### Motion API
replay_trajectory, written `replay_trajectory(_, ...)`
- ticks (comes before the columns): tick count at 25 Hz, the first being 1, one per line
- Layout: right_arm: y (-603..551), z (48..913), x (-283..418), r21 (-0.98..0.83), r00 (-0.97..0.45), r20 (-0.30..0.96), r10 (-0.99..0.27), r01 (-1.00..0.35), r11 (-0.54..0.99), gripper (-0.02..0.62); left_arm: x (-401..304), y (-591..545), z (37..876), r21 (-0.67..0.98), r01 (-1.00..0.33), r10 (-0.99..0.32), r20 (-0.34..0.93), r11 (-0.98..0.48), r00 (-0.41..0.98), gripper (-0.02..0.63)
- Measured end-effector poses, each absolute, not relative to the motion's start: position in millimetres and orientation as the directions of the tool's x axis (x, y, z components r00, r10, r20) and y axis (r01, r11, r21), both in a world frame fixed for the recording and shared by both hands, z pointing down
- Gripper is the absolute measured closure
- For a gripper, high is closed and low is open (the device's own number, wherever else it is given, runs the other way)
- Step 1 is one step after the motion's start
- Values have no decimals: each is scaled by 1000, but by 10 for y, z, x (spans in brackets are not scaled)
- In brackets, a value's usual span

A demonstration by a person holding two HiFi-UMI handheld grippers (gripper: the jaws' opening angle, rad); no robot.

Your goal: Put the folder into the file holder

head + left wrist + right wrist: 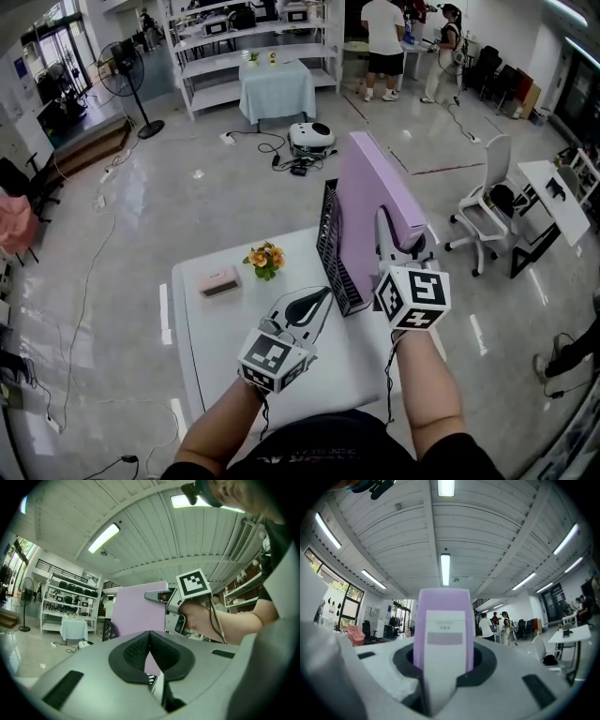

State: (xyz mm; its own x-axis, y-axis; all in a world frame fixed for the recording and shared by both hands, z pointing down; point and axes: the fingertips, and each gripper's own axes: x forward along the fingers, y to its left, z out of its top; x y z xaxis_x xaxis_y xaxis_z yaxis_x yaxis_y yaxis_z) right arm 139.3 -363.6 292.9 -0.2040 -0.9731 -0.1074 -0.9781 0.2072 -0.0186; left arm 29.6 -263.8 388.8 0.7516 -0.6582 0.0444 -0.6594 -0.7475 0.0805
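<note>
The glossy pale floor [141, 197] reflects the ceiling lights and carries loose black cables. On it stands a white, smooth, rectangular counter [216, 337] with rounded corners.

The folder [370, 202] is the largest thing on the counter: a thick lilac box-like binder with flat matte faces. It stands upright and tilts slightly, at the counter's far right. Its broad side is right against the file holder [333, 248], a black wire-mesh rack with slanted dividers. Whether its bottom edge sits in a slot cannot be told. The right gripper view shows its narrow spine [443, 620], rounded at the top corners, with a white label strip bearing a lilac band.

The right gripper [386, 225] is a grey plastic tool with a marker cube. Its jaws stand partly apart and are clamped on the folder's spine, which fills the gap between the dark ribbed pads.

The left gripper [319, 300] lies low over the counter, just in front of the file holder. It points toward the holder, its jaws closed together with nothing between them. In its own view the black textured pads [136, 651] meet at the tips, with the folder's lilac face [138, 611] beyond.

A small pink rectangular box [219, 282] lies near the counter's left edge. Beside it is a little bunch of orange and yellow flowers [264, 258].
</note>
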Motion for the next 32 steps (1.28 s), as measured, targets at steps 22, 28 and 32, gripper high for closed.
replay_trajectory(22, -3831, 3401, 1266, -27, -148, -79, -986, -988, 151, 459, 119, -2811, 4131, 128, -673, -669, 75, -729, 739, 603)
replay_trajectory(28, -3828, 3651, 1230, -11, -138, -54, -989, -990, 139, 457, 108, -2820, 4173, 138, -676, -672, 82, -724, 736, 603)
replay_trajectory(32, -3817, 3794, 1234, -2, -138, -37, -990, -990, 138, 456, 82, -2789, 4191, 142, -682, -677, 89, -717, 731, 603)
